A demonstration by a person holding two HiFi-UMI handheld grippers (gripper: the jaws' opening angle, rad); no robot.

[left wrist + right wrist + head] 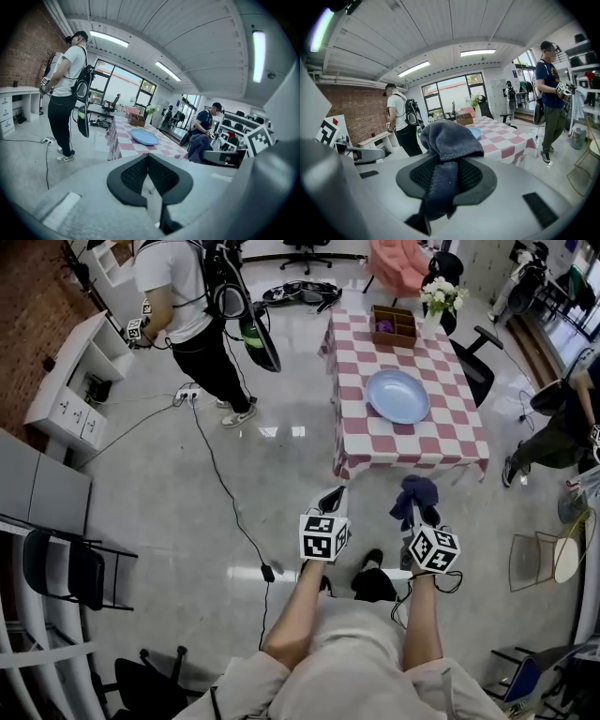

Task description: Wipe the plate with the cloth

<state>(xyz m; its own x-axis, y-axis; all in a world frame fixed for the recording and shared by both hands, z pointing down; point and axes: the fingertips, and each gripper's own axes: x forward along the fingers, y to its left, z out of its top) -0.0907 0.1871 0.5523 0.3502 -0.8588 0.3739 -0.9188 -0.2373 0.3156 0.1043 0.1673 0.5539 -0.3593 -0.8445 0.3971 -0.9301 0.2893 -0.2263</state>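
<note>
Cloth (pixel 414 493), dark, soft and limp, is pinched in a bunch by the right gripper (pixel 419 517). Beside it, the left gripper (pixel 330 501) is closed on nothing. The plate (pixel 397 396) lies on the checked table (pixel 361 442) well ahead, smooth and likely to slide when wiped.

plate (pixel 397 396) on table (pixel 450 442), box (pixel 394 325) behind it, cloth (pixel 416 491) in right tool (pixel 415 517) before table
</note>
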